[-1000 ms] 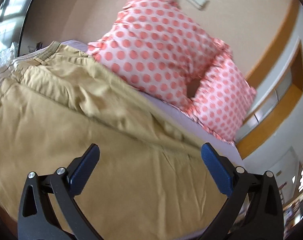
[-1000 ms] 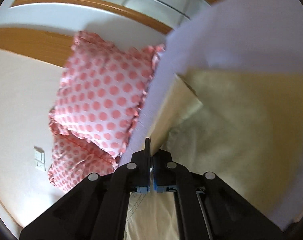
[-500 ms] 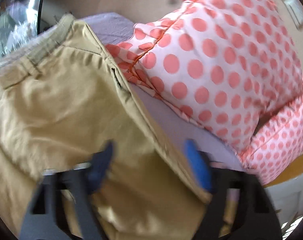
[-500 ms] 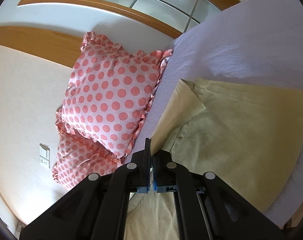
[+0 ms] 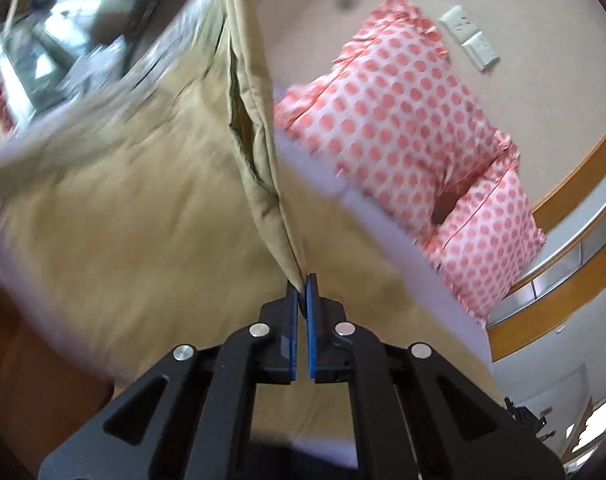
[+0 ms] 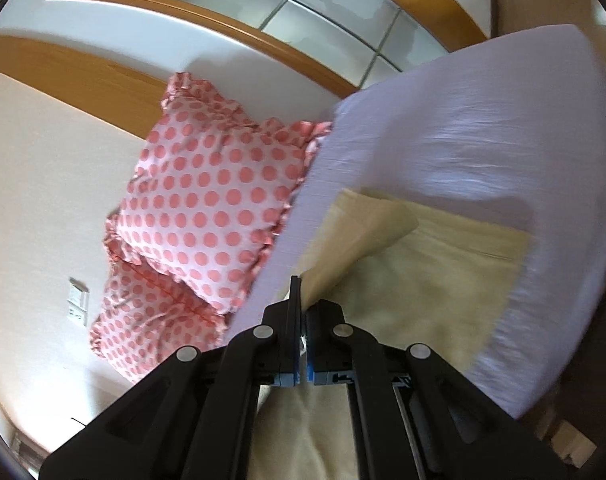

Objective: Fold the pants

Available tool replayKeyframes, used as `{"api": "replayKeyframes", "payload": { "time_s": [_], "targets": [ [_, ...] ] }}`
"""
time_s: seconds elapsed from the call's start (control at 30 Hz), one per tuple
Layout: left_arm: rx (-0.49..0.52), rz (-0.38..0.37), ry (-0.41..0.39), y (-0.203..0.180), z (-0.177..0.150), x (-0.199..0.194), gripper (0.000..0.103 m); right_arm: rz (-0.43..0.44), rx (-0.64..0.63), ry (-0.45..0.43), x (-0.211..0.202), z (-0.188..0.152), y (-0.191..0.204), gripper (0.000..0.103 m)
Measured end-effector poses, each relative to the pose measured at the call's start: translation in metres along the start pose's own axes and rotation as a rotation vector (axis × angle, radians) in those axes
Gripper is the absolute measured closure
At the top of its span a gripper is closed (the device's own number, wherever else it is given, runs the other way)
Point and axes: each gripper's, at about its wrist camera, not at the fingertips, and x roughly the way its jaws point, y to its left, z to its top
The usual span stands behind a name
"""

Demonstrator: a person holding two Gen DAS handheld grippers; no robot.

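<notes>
Left gripper (image 5: 302,294), lower centre of its view: jaws clenched on the side seam of the pants (image 5: 135,208), fabric lifted and running to upper left, the rest on the bed (image 5: 387,236). Right gripper (image 6: 302,300): jaws clamped on a pant edge, flap curling up centre-right. Judgement: carry both edges level, equal tension, lay hem on hem; avoid the pillows (image 6: 211,208) at left.

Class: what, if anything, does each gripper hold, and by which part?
Both hold the pants: left gripper pinches a side edge, right gripper a lifted corner.
</notes>
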Motion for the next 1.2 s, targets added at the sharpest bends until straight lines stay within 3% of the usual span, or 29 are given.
{"api": "replayKeyframes", "payload": {
  "time_s": [0.13, 0.37, 0.43, 0.47, 0.5, 0.6, 0.73, 0.83, 0.9, 0.93, 1.0, 1.1, 1.2],
  "targets": [
    [-0.028, 0.024, 0.02, 0.013, -0.033, -0.004, 0.1, -0.046, 0.005, 0.005, -0.003, -0.003, -0.013, 0.101],
    [0.004, 0.022, 0.011, 0.015, -0.043, -0.008, 0.099, -0.156, -0.031, 0.02, -0.008, -0.007, -0.018, 0.098],
    [0.006, 0.018, 0.013, 0.017, -0.045, -0.008, 0.098, -0.204, -0.07, 0.0, -0.017, -0.007, -0.013, 0.071],
    [0.003, 0.014, 0.015, 0.018, -0.046, -0.008, 0.097, -0.229, -0.083, -0.023, -0.022, -0.006, -0.011, 0.041],
    [0.001, 0.01, 0.015, 0.02, -0.047, -0.009, 0.096, -0.256, -0.094, -0.066, -0.031, -0.005, -0.009, 0.028],
    [-0.008, 0.009, 0.011, 0.027, -0.052, -0.013, 0.091, -0.32, -0.122, -0.131, -0.043, -0.005, -0.007, 0.031],
    [-0.027, -0.009, 0.002, 0.036, -0.056, -0.019, 0.087, -0.321, -0.075, -0.068, -0.03, -0.008, -0.022, 0.041],
    [-0.021, -0.013, -0.018, 0.038, -0.057, -0.027, 0.083, -0.32, -0.099, -0.084, -0.026, -0.013, -0.022, 0.048],
    [-0.031, -0.032, -0.038, 0.042, -0.057, -0.034, 0.081, -0.3, -0.098, -0.063, -0.02, -0.015, -0.023, 0.07],
    [-0.033, -0.034, -0.044, 0.044, -0.058, -0.036, 0.078, -0.293, -0.106, -0.06, -0.016, -0.016, -0.025, 0.075],
    [-0.043, -0.038, -0.064, 0.049, -0.059, -0.041, 0.074, -0.274, -0.114, -0.043, -0.011, -0.017, -0.029, 0.096],
    [-0.074, -0.048, -0.092, 0.06, -0.059, -0.047, 0.068, -0.231, -0.128, -0.043, -0.009, -0.016, -0.026, 0.097],
    [-0.099, -0.04, -0.12, 0.071, -0.059, -0.052, 0.061, -0.152, -0.251, -0.055, -0.006, -0.02, 0.019, 0.097]
  ]
}}
